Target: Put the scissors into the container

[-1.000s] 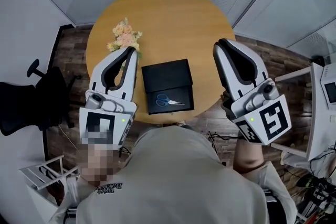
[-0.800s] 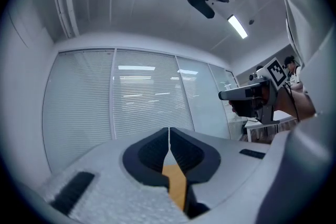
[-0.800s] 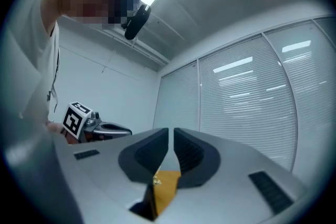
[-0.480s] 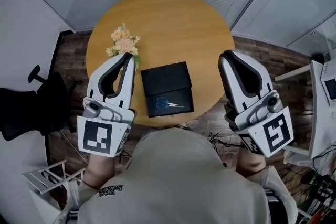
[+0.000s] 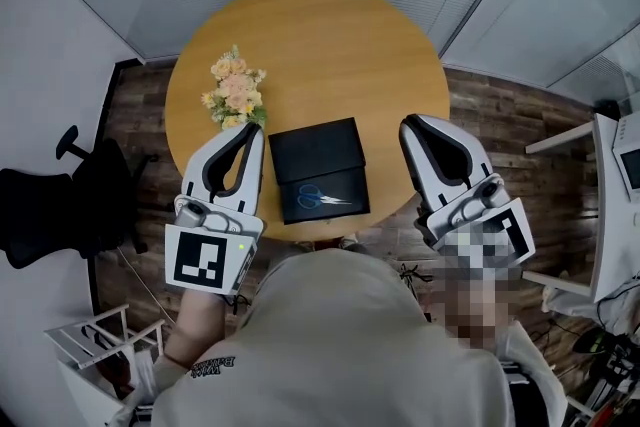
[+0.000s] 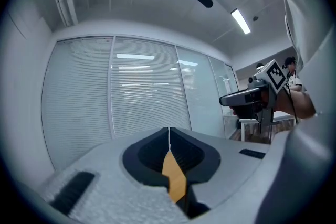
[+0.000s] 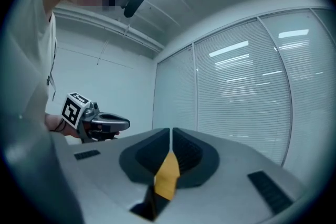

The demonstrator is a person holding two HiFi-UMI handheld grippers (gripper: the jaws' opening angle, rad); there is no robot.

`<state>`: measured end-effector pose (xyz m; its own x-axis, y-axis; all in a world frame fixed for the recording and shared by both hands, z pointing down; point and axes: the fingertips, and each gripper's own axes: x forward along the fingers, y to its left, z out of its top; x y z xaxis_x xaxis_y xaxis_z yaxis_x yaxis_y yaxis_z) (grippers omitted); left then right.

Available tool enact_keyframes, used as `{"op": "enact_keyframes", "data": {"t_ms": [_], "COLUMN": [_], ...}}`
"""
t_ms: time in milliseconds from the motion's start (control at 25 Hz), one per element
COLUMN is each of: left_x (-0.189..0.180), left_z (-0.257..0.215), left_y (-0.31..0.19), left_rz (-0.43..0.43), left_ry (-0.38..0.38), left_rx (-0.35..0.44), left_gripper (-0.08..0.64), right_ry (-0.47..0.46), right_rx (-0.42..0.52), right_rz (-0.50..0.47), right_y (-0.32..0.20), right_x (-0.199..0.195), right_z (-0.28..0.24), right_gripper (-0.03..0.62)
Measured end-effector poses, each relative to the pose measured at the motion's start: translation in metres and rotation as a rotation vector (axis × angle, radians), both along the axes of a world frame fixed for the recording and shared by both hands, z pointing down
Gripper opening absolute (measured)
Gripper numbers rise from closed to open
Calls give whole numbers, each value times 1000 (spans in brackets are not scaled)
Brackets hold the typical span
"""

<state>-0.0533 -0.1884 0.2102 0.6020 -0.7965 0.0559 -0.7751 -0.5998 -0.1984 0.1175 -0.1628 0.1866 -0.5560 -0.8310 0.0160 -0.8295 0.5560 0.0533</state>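
In the head view the blue-handled scissors (image 5: 322, 199) lie inside the open black container (image 5: 322, 168) near the front edge of the round wooden table (image 5: 320, 45). My left gripper (image 5: 253, 129) hangs shut just left of the container, its tips level with the container's far edge. My right gripper (image 5: 408, 123) is shut to the right of the container, over the table's rim. Neither touches the scissors. In the left gripper view the left gripper (image 6: 168, 129) has its jaws closed with nothing between them; in the right gripper view the right gripper (image 7: 171, 130) is the same, and both views point at the window blinds.
A small bunch of peach flowers (image 5: 233, 93) lies on the table left of the container, just beyond my left gripper. A black office chair (image 5: 62, 200) stands on the floor at the left. A white frame (image 5: 580, 205) stands at the right.
Both grippers have drawn in a little toward the container; the right one moved left and slightly up. The scissors and container have not moved.
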Motion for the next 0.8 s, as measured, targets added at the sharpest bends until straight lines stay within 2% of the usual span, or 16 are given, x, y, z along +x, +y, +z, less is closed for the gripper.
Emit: {"op": "enact_keyframes", "data": {"t_ms": [440, 800], "left_x": [-3, -2], "left_z": [6, 9], "left_y": [-1, 3], "left_rz": [-19, -20], "left_ry": [4, -1], "left_rx": [-2, -20], "left_gripper": [29, 29], "right_ry": [45, 43], "right_rx": [1, -5], "right_rz": [-13, -23], "right_y": [1, -3], "right_x": [-8, -11], "right_z": [6, 11], "right_gripper": [38, 38]}}
